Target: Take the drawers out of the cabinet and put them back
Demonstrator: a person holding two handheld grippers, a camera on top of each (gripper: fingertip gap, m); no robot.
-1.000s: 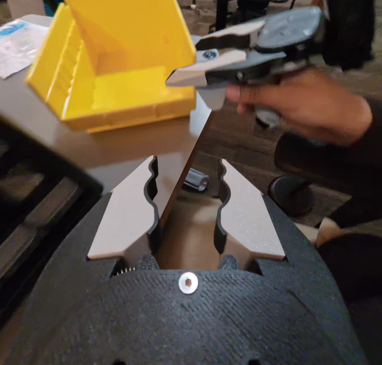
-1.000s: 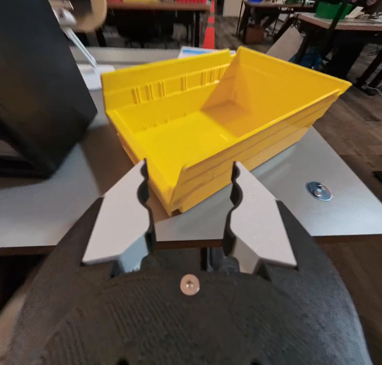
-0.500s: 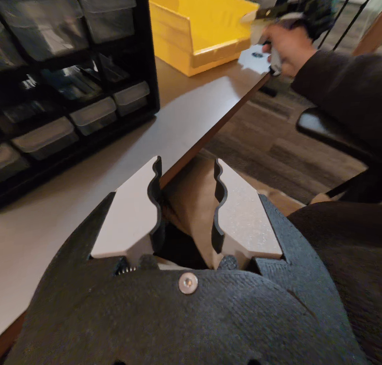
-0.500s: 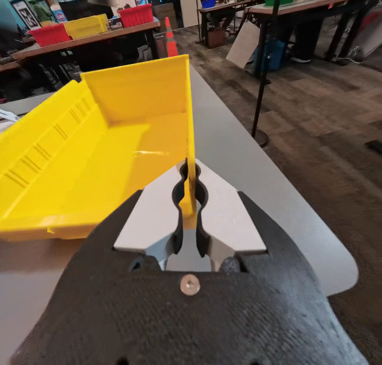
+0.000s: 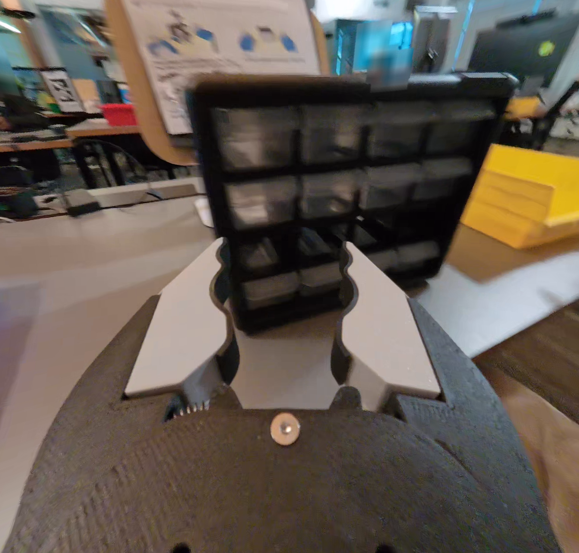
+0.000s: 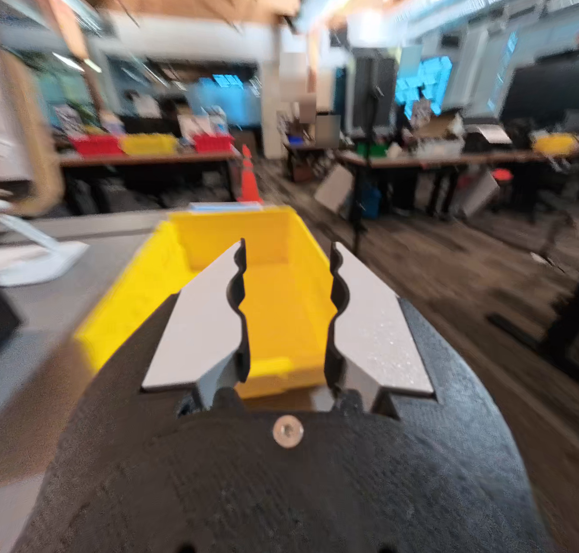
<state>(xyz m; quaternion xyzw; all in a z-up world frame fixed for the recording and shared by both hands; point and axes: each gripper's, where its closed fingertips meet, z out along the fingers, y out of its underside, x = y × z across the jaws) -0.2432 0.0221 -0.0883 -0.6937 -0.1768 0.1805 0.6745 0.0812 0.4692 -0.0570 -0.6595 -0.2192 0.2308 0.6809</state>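
Observation:
A black cabinet (image 5: 344, 99) with rows of small clear drawers (image 5: 263, 193) stands upright on the grey table (image 5: 94, 256), straight ahead in the left wrist view. My left gripper (image 5: 283, 246) is open and empty, a short way in front of the cabinet's lower left drawers. A yellow bin (image 6: 150, 281) sits on the table in the right wrist view. My right gripper (image 6: 286, 246) is open and empty above the bin's near end. The bin looks empty. Both views are blurred.
The yellow bin (image 5: 520, 199) stands to the right of the cabinet, near the table's right edge (image 5: 470, 315). A board with a poster (image 5: 219, 36) stands behind the cabinet. An orange cone (image 6: 249, 177) and other tables with bins lie beyond.
My right gripper has let go of the yellow bin's wall and opened, now over the bin. My left gripper swung left from the table edge to face the cabinet and opened wider.

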